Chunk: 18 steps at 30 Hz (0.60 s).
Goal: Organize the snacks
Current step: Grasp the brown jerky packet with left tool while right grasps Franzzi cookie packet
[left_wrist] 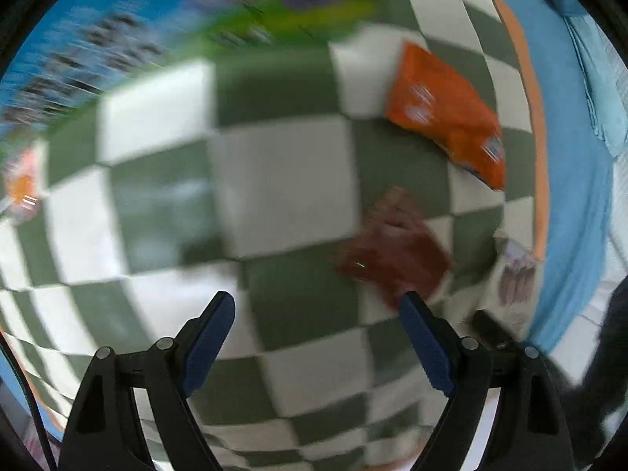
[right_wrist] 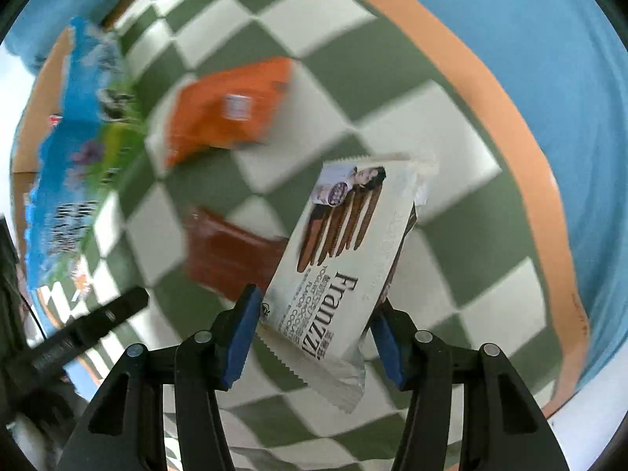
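The left wrist view is blurred. From left to right it shows a big blue bag [left_wrist: 117, 19] w/ green and purple print at the top, the green-white checkered mat [left_wrist: 282, 196], an orange packet [left_wrist: 443, 114] lying flat, a dark red packet [left_wrist: 396, 255] below it, and at the right edge part of a white pack [left_wrist: 518, 271]. The left gripper [left_wrist: 318, 337] has its tongs spread wide, nothing between them, over bare mat just left of the red packet. The right wrist view is sharper in the middle and shows what the left one cannot: the right gripper [right_wrist: 316, 333] pinching the white cookie pack [right_wrist: 345, 259] by its lower end, lifted off the mat and tilted. On the pack "Franzzi" can be read, and smaller "YOGURT CHOCOLATE FLAVOR", w/ a picture of brown sandwich cookies and a person. In this view the blue bag [right_wrist: 70, 165] is at the left, then the orange packet [right_wrist: 227, 114] and the red packet [right_wrist: 231, 259], both flat on the mat [right_wrist: 392, 78]; their print is too blurred to read. A black tong tip [right_wrist: 106, 318] also enters low at the left; I cannot tell more abt it.
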Motion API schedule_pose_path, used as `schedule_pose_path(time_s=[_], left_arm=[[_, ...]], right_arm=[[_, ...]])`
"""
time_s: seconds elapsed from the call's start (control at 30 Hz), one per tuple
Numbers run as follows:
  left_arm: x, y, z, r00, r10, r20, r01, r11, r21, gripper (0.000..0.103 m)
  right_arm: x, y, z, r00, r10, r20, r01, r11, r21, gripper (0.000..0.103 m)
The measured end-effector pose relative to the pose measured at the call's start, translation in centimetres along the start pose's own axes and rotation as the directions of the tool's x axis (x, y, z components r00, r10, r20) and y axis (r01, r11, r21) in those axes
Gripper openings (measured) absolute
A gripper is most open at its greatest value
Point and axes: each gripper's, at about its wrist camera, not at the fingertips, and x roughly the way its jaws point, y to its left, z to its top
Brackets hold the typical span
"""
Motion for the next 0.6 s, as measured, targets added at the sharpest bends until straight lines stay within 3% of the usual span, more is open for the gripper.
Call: schedule_pose_path(time_s=[0.07,0.13,0.27,0.37,0.5,0.57,0.6], left_arm=[[1.7,-0.9,0.2,0.995,-0.083,-0.063,0.078,0.994,-0.077,0.086],[3.1,-1.2,0.4,0.979,-0.174,-0.105,0.152,0.971,-0.184,0.086],[5.0,-2.1,2.1,0.967,-0.223,-0.121,0.172,0.928,-0.331,0.086],[6.3,-2.9,2.3,0.975,-0.174,-0.139,0.113,0.925,-0.362,0.086],[7.0,-5.2,2.8,0.984,-0.062,-0.165,0.012,0.958,-0.287,0.081],[6.9,-6.8,2.5,0.988,0.026,-0.152,-0.055,0.981,-0.187,0.060],[6.8,-7.4,2.2,0.988,0.057,-0.143,-0.077,0.988,-0.133,0.058]], right_arm=[[0.5,-2.1,0.1,1.000,-0.011,-0.014,0.011,1.000,0.011,0.058],[1.1,-3.0,0.0,0.999,-0.024,-0.030,0.024,1.000,0.017,0.059],[1.6,-4.6,-0.4,0.999,0.009,-0.051,-0.006,0.998,0.063,0.059],[1.0,-6.2,-0.2,0.998,0.050,-0.039,-0.045,0.993,0.112,0.065],[0.7,-7.5,0.6,0.997,0.067,-0.033,-0.062,0.987,0.148,0.066],[1.1,-7.7,0.9,0.997,0.071,-0.038,-0.064,0.985,0.163,0.066],[1.1,-7.8,1.2,0.997,0.069,-0.042,-0.061,0.984,0.168,0.066]])
